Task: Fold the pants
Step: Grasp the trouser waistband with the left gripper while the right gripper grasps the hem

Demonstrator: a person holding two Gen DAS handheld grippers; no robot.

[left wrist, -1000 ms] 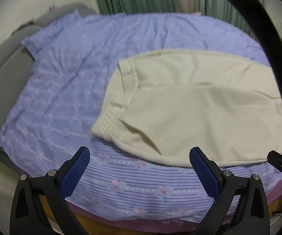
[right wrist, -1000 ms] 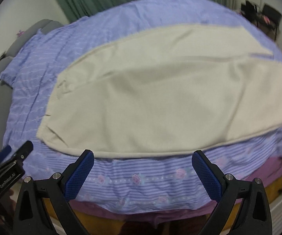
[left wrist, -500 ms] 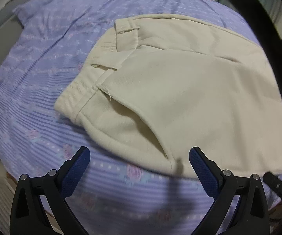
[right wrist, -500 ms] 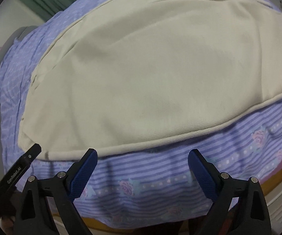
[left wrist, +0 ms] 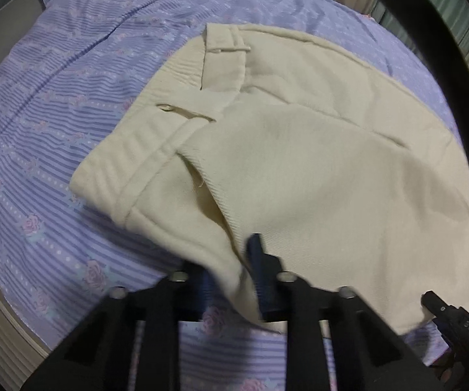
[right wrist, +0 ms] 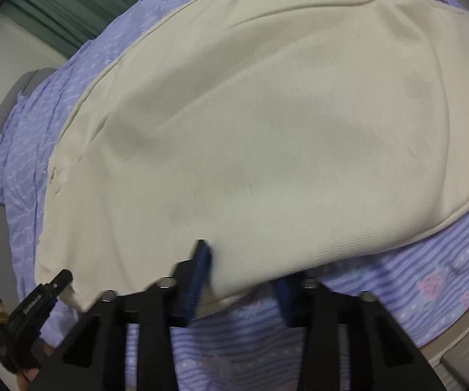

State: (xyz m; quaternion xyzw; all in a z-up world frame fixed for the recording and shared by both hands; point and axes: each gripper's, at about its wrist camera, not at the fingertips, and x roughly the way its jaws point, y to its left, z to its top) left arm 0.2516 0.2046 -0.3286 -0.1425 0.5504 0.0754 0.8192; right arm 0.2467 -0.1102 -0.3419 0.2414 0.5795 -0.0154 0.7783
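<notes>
With the left gripper (left wrist: 234, 280) and right gripper (right wrist: 237, 283) both pinched narrow on the near edge of the cream pants (left wrist: 316, 163), which lie flat on the striped bedspread (left wrist: 55, 114), we should lift both evenly so the fold stays straight.

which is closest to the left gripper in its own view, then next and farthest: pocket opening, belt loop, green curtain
1. Pocket opening: just ahead of the left gripper, which pinches the pants edge.
2. Belt loop: farther up, on the waistband.
3. Green curtain: top right, beyond the bed.
</notes>
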